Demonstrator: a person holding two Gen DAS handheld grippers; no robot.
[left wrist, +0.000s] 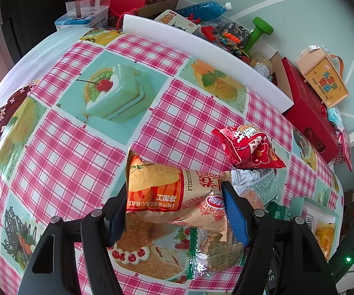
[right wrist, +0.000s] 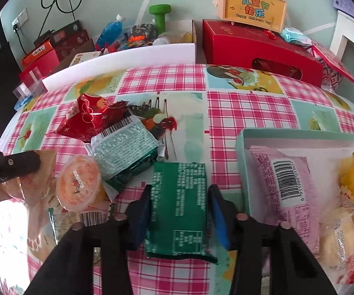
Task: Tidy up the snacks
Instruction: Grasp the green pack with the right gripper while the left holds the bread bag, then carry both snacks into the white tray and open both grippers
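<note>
Clamping an orange cake packet [left wrist: 177,194] in the left gripper [left wrist: 177,204]; right gripper [right wrist: 179,209] closed loosely around a green packet [right wrist: 179,206] beside the teal box [right wrist: 299,134].

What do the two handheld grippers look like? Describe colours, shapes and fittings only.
The left gripper and right gripper match: black angular plastic arms, each with a cut-out slot, round silver-grey pivot pins, and blue pads lining the inner fingers. No cables or sleeves show.
</note>
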